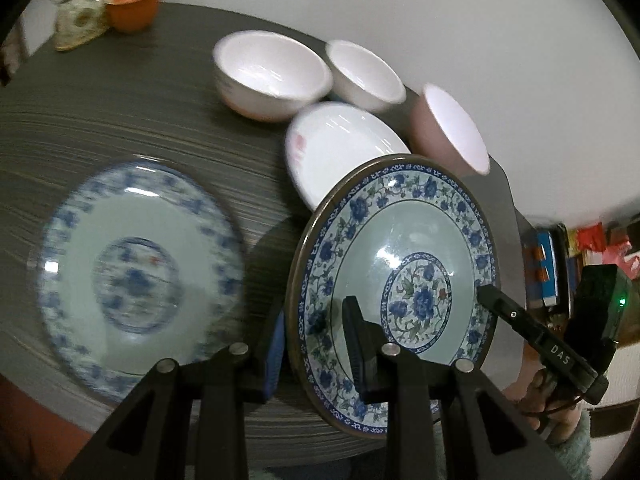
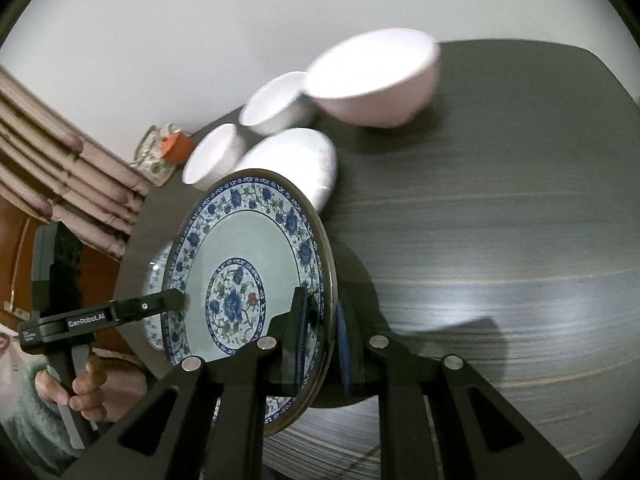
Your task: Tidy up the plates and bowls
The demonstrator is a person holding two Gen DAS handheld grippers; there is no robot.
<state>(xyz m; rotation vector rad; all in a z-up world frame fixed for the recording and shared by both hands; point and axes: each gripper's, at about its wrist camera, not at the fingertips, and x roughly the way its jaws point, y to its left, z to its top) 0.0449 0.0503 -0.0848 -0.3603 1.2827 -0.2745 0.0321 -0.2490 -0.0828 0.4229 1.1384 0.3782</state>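
Observation:
A blue-and-white floral plate (image 1: 404, 264) is held tilted above the dark table; it also shows in the right wrist view (image 2: 256, 264). My left gripper (image 1: 316, 344) is shut on its near rim. My right gripper (image 2: 320, 332) is shut on the opposite rim, and its finger (image 1: 504, 308) shows in the left wrist view. A second matching plate (image 1: 136, 268) lies flat on the table to the left. Behind are a white plate (image 1: 340, 148), two white bowls (image 1: 272, 72) (image 1: 364, 76) and a pink bowl (image 1: 448, 128).
A floral basket (image 1: 80, 16) and an orange lidded pot (image 1: 132, 4) stand at the table's (image 2: 500, 240) far left corner. A white wall runs behind the table. Padded chair backs (image 2: 60, 160) are off the table's left edge.

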